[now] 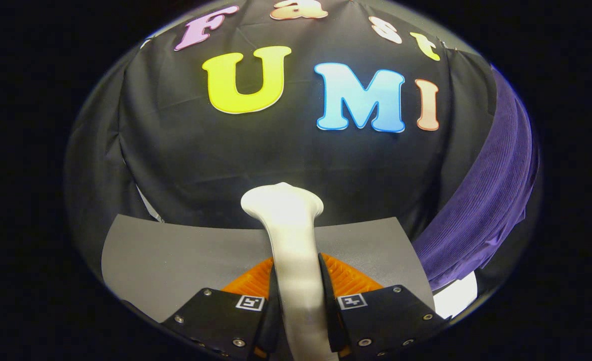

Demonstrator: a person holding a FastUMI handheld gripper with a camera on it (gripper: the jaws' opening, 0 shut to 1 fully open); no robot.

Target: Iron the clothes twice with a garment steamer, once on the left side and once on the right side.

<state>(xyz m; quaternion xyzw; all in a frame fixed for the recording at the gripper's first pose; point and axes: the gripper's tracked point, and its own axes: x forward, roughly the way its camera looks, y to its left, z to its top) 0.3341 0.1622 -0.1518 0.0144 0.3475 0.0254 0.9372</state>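
A white garment steamer (pixel 290 235) stands between my fingers, its handle running up from them to a flared head just ahead. My gripper (pixel 297 288) is shut on the steamer's handle, both fingers pressing its sides. A purple ribbed garment (pixel 491 200) hangs to the right, well off to the side of the steamer head and apart from it. The steamer's lower end is hidden below my fingers.
A grey mat (pixel 175 255) lies on the surface under and beyond the fingers. The black cloth booth wall (pixel 215 155) rises straight ahead. A white patch (pixel 458 296) shows below the garment's hem at the right.
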